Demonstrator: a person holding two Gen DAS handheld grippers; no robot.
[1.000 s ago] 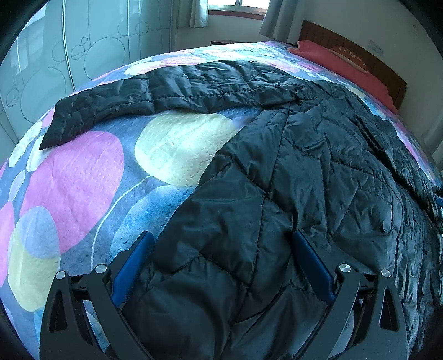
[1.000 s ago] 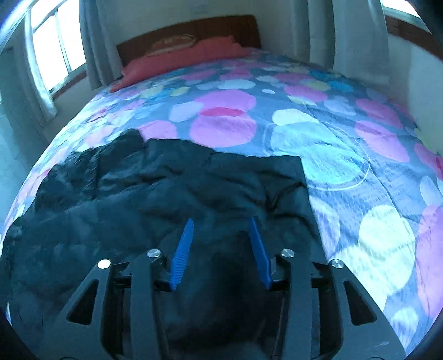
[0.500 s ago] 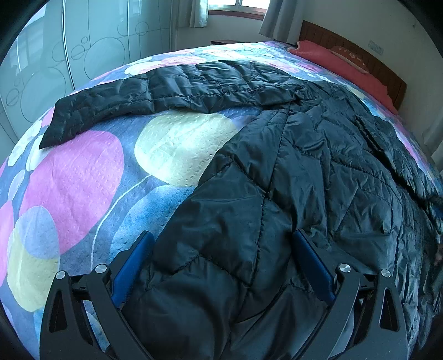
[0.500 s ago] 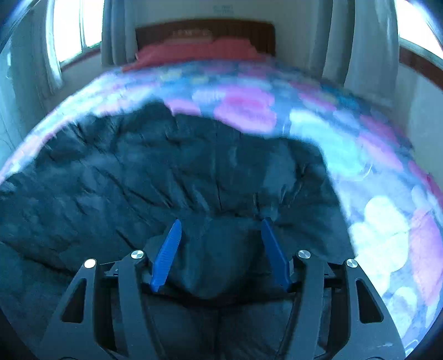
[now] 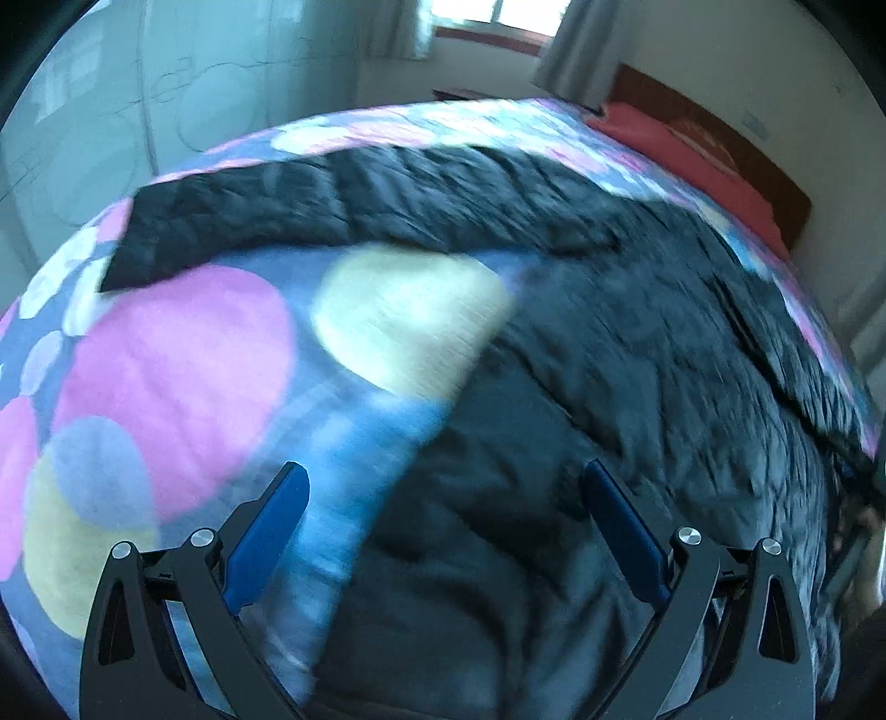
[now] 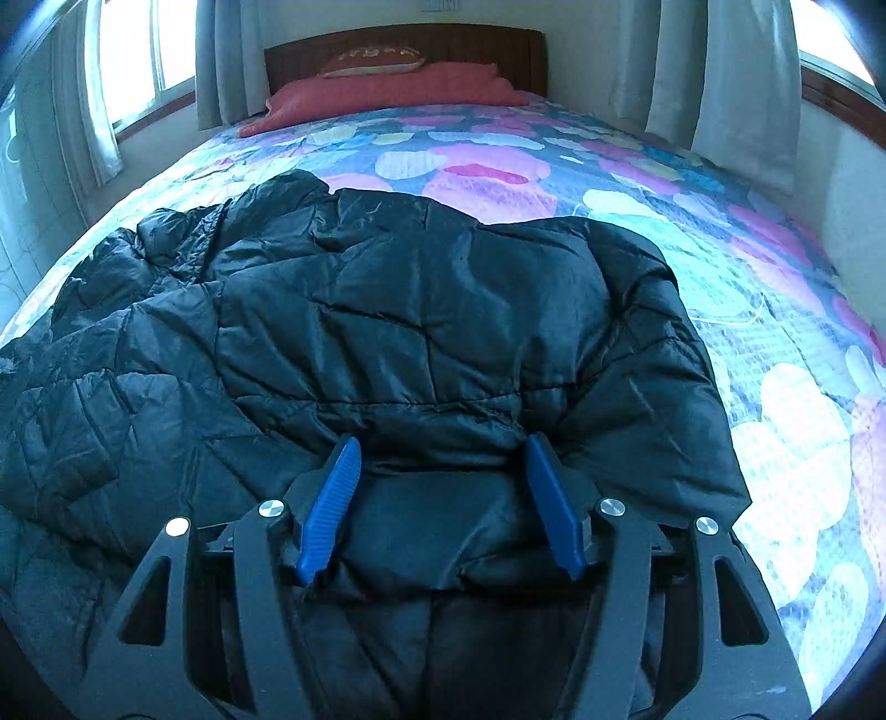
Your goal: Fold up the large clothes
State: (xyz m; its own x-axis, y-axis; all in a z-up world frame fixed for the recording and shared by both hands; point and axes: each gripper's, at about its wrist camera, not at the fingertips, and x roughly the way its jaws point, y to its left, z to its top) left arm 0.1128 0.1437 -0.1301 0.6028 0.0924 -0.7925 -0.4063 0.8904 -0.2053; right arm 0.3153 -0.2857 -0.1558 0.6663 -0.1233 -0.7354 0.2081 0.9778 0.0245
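A black quilted jacket [image 5: 637, 343] lies spread on the bed, one sleeve [image 5: 277, 221] stretched out to the far left. My left gripper [image 5: 443, 471] hangs wide open just above the jacket's near edge, holding nothing; this view is blurred by motion. In the right wrist view the jacket [image 6: 415, 310] lies doubled over in a puffy fold. My right gripper [image 6: 443, 443] sits low on it, its jaws parted. A bulge of the fabric fills the gap between the blue pads [image 6: 332, 498], which do not pinch it.
The bed cover [image 6: 775, 332] has large coloured circles and lies bare to the right of the jacket. A red pillow [image 6: 387, 88] and wooden headboard [image 6: 404, 44] are at the far end. Curtains [image 6: 720, 72] hang at the right, and a pale wardrobe [image 5: 111, 138] stands left.
My right gripper has sunk onto the jacket and its jaws have widened around the fold. The left view has shifted and blurred, so the jacket's edge now sits further right between the fingers.
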